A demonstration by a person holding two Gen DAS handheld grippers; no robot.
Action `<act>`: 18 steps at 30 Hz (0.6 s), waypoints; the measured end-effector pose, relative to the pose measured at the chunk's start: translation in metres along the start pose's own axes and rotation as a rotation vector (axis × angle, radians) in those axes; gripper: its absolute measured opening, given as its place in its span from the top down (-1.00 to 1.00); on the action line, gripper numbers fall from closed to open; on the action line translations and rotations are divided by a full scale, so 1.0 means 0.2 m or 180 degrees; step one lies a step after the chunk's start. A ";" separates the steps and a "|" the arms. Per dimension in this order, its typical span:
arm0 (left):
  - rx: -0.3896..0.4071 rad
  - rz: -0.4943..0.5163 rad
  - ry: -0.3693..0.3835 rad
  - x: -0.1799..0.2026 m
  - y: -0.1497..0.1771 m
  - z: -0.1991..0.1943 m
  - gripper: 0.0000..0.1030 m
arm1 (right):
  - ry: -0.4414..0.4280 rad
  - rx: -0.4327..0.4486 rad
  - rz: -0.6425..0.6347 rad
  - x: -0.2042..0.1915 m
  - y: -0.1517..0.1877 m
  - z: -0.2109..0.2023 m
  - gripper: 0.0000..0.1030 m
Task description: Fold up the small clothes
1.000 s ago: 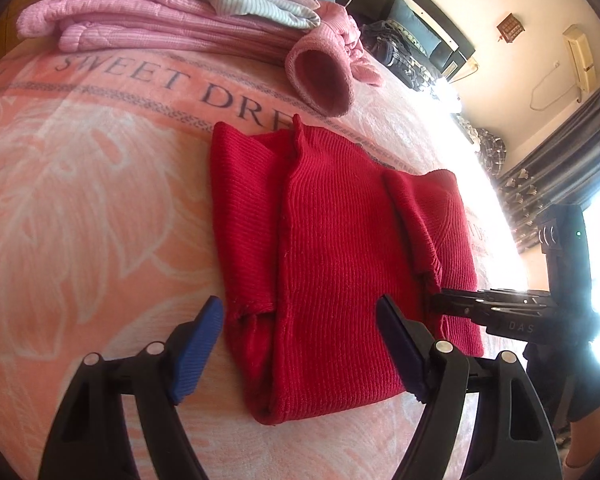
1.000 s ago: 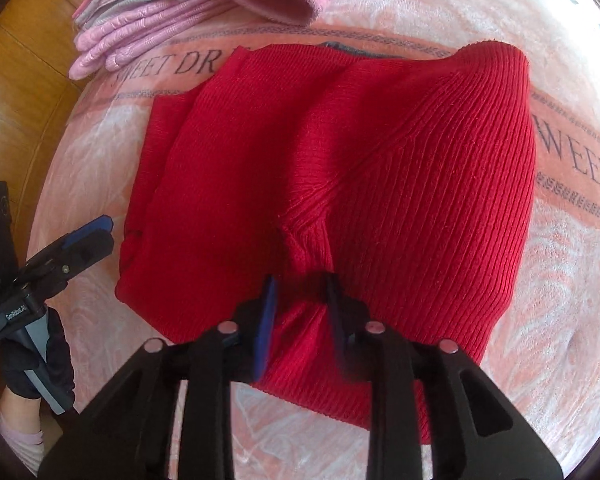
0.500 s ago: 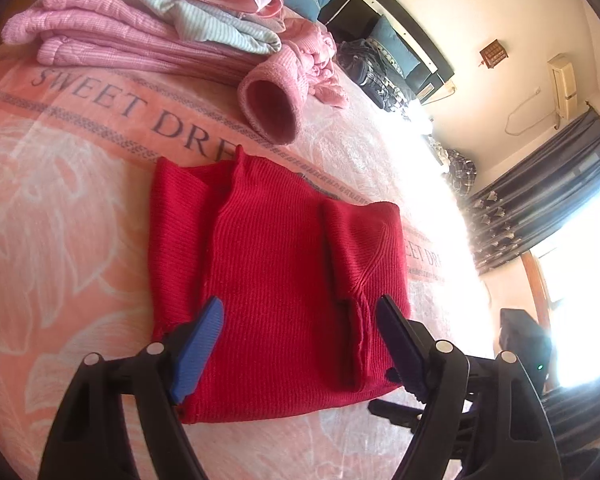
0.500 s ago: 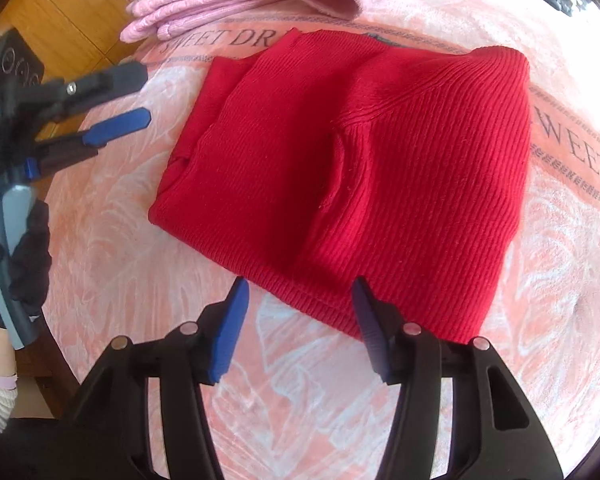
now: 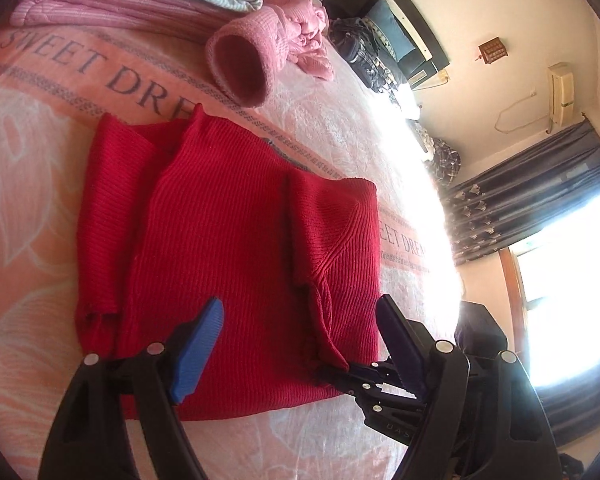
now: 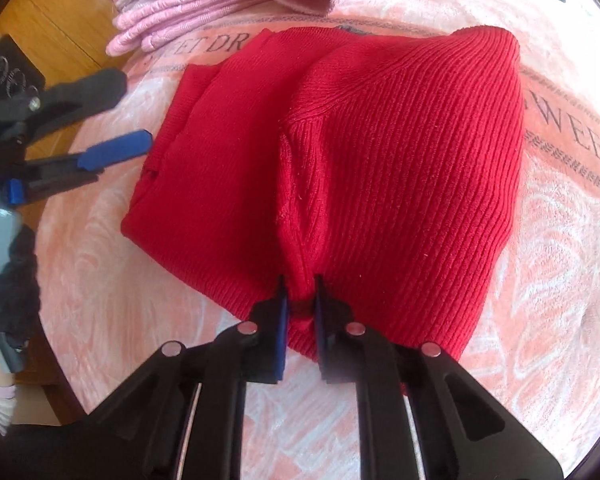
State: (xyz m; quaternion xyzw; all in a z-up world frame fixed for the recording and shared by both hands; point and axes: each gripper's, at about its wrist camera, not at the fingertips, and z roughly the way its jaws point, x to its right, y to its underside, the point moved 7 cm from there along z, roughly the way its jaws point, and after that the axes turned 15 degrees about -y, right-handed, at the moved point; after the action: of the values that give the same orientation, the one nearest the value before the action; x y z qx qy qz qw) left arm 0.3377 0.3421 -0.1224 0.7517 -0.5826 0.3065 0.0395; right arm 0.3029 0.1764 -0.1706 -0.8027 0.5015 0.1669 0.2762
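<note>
red sweater (image 6: 340,152) flat mid-bed, near pink clothes pile (image 5: 112,4) | right tongs (image 6: 300,300) pinched narrow on folded sleeve cuff at near hem | left tongs (image 5: 296,332) wide, empty | risk: knit slips free, or lift drags lower layers and undoes fold

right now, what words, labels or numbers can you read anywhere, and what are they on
"SWEET DRE", cut off by the red sweater: printed on the pink blanket, left wrist view.
"SWEET DREA": same blanket, further along the border.
"WEE": blanket, right wrist view.
"DAS": right hand-held gripper body, faint.
Nothing else is legible.
</note>
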 end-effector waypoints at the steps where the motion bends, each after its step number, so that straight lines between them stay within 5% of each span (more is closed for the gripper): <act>1: -0.0036 -0.0008 0.0034 0.02 0.00 0.03 -0.52 | -0.0127 0.0051 0.0024 0.00 0.00 -0.03 0.82; 11: -0.0526 -0.0687 0.0835 0.17 -0.08 0.43 -0.52 | -0.0788 0.0458 0.0140 0.01 -0.04 -0.31 0.82; 18: -0.0660 -0.0799 0.1107 0.30 -0.10 0.62 -0.51 | -0.1027 0.0644 0.0116 0.03 -0.05 -0.42 0.82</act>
State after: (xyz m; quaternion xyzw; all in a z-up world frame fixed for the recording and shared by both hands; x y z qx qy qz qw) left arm 0.4146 0.2443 -0.1868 0.7460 -0.4974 0.3626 0.2541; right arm 0.3139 0.1249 -0.1042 -0.7245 0.4795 0.2471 0.4292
